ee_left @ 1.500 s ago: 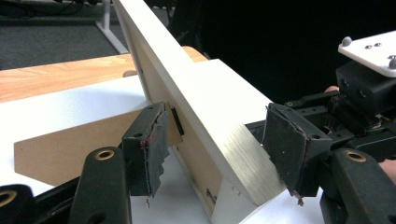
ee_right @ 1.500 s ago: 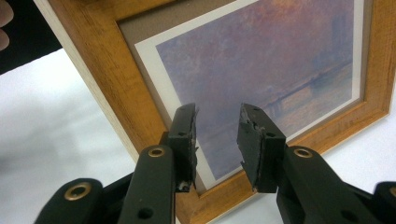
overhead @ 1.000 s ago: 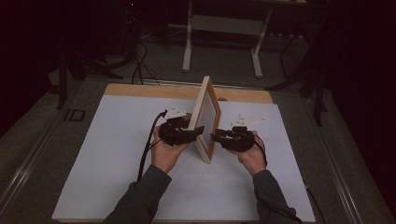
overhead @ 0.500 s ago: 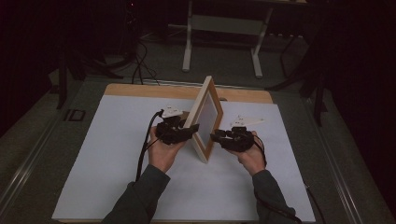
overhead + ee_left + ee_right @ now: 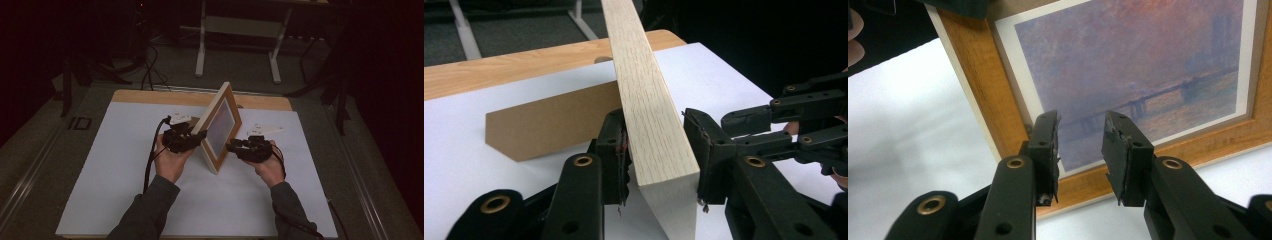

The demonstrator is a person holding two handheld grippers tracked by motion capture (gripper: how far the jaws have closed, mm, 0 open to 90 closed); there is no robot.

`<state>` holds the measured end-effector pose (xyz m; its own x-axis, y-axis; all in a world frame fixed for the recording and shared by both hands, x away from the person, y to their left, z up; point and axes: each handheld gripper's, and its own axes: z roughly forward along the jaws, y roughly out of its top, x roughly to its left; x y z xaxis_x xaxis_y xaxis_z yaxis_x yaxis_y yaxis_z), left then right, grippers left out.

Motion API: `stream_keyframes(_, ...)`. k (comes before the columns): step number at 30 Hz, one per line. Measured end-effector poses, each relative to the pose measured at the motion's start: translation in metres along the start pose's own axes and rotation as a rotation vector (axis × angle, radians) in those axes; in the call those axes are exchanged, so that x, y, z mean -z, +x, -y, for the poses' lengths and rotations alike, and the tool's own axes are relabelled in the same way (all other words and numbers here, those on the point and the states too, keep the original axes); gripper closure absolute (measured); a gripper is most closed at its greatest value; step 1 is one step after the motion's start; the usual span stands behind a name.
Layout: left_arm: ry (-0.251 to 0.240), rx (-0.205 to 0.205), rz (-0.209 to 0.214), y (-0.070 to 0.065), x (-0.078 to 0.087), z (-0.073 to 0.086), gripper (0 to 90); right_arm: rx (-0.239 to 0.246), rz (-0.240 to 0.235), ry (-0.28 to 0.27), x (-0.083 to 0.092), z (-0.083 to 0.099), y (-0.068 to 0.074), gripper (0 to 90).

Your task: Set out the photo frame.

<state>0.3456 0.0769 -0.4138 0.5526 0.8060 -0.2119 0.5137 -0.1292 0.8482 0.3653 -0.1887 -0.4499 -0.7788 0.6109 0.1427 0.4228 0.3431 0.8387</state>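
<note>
Wooden picture frame (image 5: 220, 129) standing on edge near middle of white table sheet (image 5: 115, 165), tilted, picture side facing right gripper. Print in purple-pink tones with bridge silhouette (image 5: 1143, 65), white mat, orange-brown wood border. Brown easel stand (image 5: 549, 120) sticking out from frame back, resting on sheet. Left gripper (image 5: 186, 138) at frame's near edge, seen from above; in left gripper view, pale wood edge (image 5: 649, 115) sitting between both black jaws, jaws just been closing, left pad against the wood, right pad at or just off it, contact hard to judge. Right gripper (image 5: 1079, 145) facing picture front, jaws parted at medium width, nothing between them, tips just short of lower frame border. Wooden table edge (image 5: 150, 96) beyond sheet. Dark floor, metal stand legs (image 5: 202, 50) behind.
</note>
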Motion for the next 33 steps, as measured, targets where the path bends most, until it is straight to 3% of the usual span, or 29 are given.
stream_keyframes(14,0.000,-0.011,0.036,0.017,0.006,0.000,67.9,0.001,0.001,0.000,-0.001,0.001,0.000,66.7)
stream_keyframes(22,0.010,-0.009,0.097,0.032,0.011,0.000,68.7,0.001,0.005,-0.006,0.001,0.000,-0.001,66.7)
stream_keyframes(33,0.031,-0.041,0.176,0.051,0.019,0.000,68.5,0.008,0.009,-0.004,0.001,-0.002,-0.001,66.7)
